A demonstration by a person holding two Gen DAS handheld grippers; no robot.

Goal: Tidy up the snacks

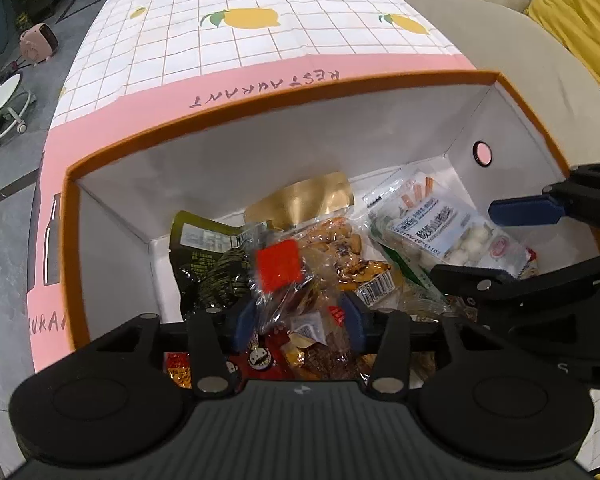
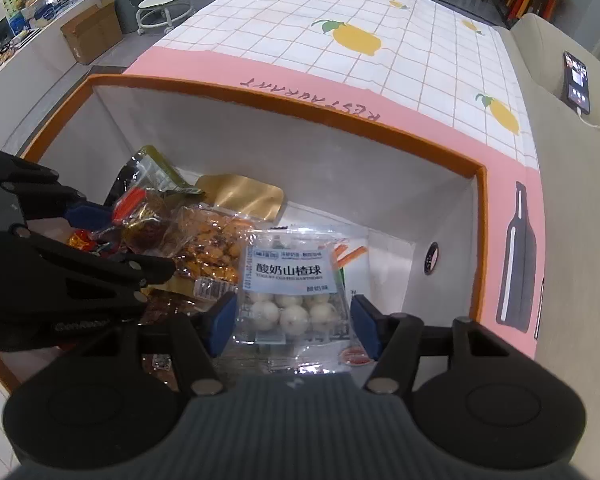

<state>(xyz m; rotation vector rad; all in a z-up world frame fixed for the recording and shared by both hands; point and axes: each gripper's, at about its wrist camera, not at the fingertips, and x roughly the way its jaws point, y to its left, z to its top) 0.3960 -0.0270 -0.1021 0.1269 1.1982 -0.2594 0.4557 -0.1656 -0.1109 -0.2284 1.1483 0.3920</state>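
An orange-rimmed box (image 1: 260, 92) with white inner walls (image 2: 260, 136) holds several snack packets. My left gripper (image 1: 298, 316) is inside the box, its blue pads shut on a clear wrapped snack with a red label (image 1: 278, 266). My right gripper (image 2: 294, 320) is inside the box at the right, its pads open on either side of a clear bag of white yogurt hawthorn balls (image 2: 290, 280) that lies on the pile. That bag also shows in the left wrist view (image 1: 440, 232). A gold pouch (image 1: 304, 200), a dark green packet (image 1: 204, 248) and a bag of brown snacks (image 2: 210, 248) lie in the box.
The box stands on a pink-bordered lemon-print tablecloth (image 1: 240, 40). A beige sofa (image 1: 500, 52) with a phone (image 2: 576, 82) lies to the right. A yellow cushion (image 1: 580, 8) is on the sofa. A round white stool (image 2: 164, 4) and a cardboard box (image 2: 92, 30) stand on the floor.
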